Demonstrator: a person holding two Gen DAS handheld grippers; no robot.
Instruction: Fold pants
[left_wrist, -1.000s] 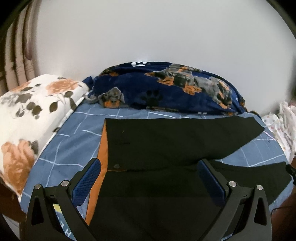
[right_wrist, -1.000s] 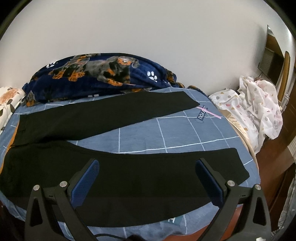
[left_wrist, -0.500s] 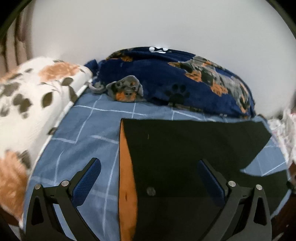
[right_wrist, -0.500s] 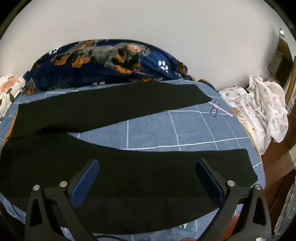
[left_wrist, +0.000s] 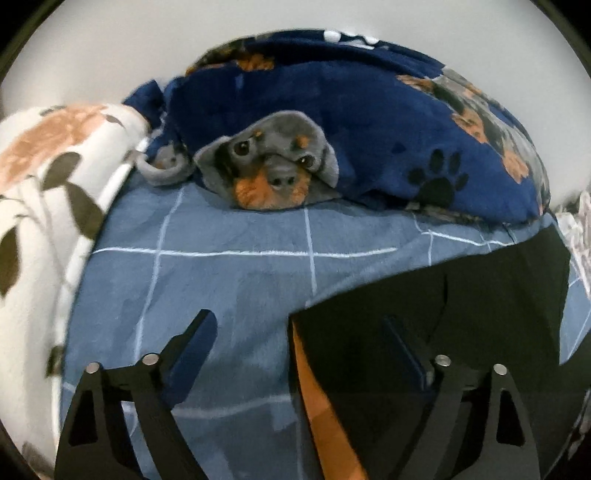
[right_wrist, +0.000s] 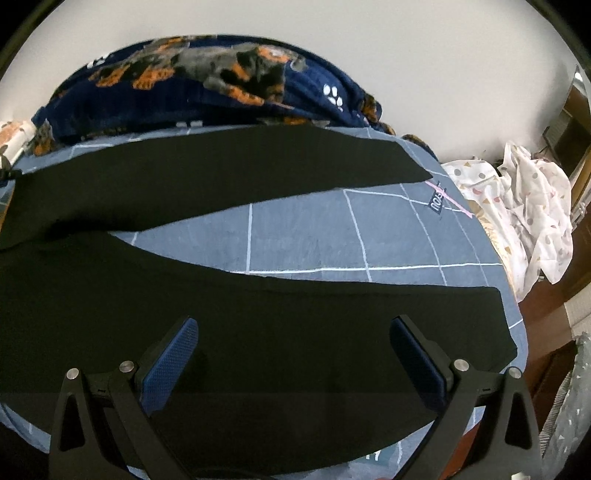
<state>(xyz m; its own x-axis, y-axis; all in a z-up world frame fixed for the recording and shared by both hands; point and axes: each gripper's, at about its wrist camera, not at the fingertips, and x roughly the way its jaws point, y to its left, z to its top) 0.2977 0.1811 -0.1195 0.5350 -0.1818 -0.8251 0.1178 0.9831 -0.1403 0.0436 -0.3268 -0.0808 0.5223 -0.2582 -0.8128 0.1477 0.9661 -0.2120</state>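
Black pants (right_wrist: 258, 332): spread flat on blue checked bedspread (left_wrist: 240, 280), legs splayed apart, orange-lined waistband corner (left_wrist: 314, 387) toward floral pillow (left_wrist: 44, 184). Left gripper (left_wrist: 299, 343): jaws closing, straddling waistband corner, pads not yet pressing. Right gripper (right_wrist: 291, 350): spread wide above near leg, empty. Best pinched through all waistband layers, bedspread excluded.

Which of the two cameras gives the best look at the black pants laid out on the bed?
The right wrist view: it shows the black pants nearly whole, both legs spread in a V across the blue checked bedspread. The left wrist view shows only the waist corner with its orange lining.
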